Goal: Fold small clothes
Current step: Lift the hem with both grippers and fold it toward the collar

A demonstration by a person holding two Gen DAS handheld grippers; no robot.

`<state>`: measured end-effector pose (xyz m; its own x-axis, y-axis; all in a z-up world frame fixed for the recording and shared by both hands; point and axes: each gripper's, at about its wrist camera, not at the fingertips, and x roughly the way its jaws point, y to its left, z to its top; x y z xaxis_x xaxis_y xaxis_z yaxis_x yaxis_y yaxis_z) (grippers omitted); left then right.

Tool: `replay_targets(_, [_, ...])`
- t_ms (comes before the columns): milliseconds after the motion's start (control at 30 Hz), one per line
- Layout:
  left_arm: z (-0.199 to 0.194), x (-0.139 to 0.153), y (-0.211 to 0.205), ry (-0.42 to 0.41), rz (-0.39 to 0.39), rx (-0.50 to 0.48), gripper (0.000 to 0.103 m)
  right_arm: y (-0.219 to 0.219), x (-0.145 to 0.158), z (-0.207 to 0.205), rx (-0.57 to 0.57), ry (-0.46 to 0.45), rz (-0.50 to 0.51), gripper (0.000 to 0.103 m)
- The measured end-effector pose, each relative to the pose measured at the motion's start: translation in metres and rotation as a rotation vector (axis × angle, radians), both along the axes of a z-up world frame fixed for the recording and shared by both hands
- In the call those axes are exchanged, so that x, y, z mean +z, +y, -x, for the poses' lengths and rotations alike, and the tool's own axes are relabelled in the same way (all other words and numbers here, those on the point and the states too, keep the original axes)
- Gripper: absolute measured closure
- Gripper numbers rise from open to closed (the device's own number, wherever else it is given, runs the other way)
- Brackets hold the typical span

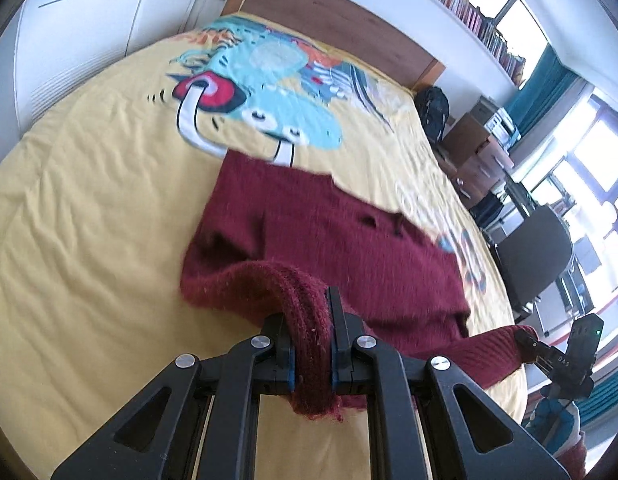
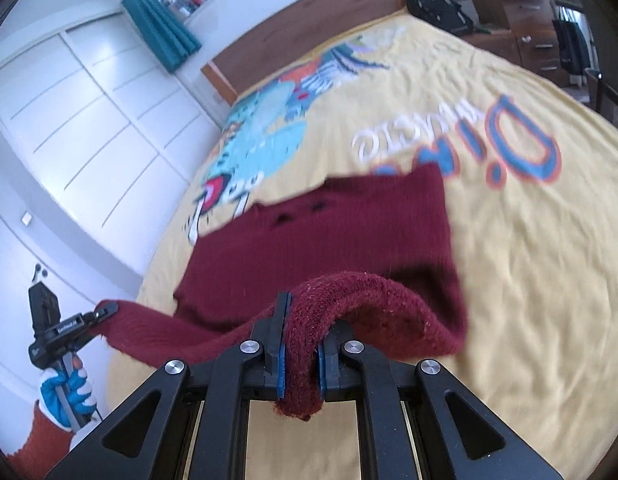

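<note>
A dark red knitted sweater [image 1: 317, 224] lies spread on a yellow bedspread [image 1: 89, 208], its near edge lifted off the bed. My left gripper [image 1: 312, 320] is shut on the bunched near edge of the knit, which hangs through the jaws. In the right wrist view the same sweater [image 2: 321, 240] stretches away, and my right gripper [image 2: 301, 332] is shut on its other near corner. Each view shows the other gripper at its edge, pinching the sweater: the right one [image 1: 527, 340] and the left one [image 2: 105, 308], held by a gloved hand [image 2: 69, 392].
The bedspread bears a cartoon print [image 1: 261, 92] and large lettering [image 2: 489, 148]. A wooden headboard [image 1: 333, 20] stands at the far end, a black backpack [image 1: 433, 112] beside it. A dark chair [image 1: 537, 252] and wooden drawers [image 1: 481, 152] line the bed's right side; white cupboards [image 2: 77, 112] the left.
</note>
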<state>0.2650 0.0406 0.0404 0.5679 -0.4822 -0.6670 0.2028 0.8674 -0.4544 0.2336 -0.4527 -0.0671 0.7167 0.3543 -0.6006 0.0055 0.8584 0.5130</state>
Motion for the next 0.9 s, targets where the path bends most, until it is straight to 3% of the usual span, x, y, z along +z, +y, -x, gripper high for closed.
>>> replay_targets(300, [-0.071, 0.002, -0.015, -0.034, -0.081, 0.026, 0.094, -0.026, -0.010, -0.067, -0.107, 0.033, -0.031, 0.093])
replay_targets(667, [-0.143, -0.065, -0.030, 0.095, -0.220, 0.061, 0.093, -0.020, -0.061, -0.133, -0.155, 0.153, 0.042, 0.090])
replay_targets(900, [-0.161, -0.086, -0.030, 0.141, -0.241, 0.068, 0.091, -0.021, -0.078, -0.155, -0.168, 0.192, 0.090, 0.083])
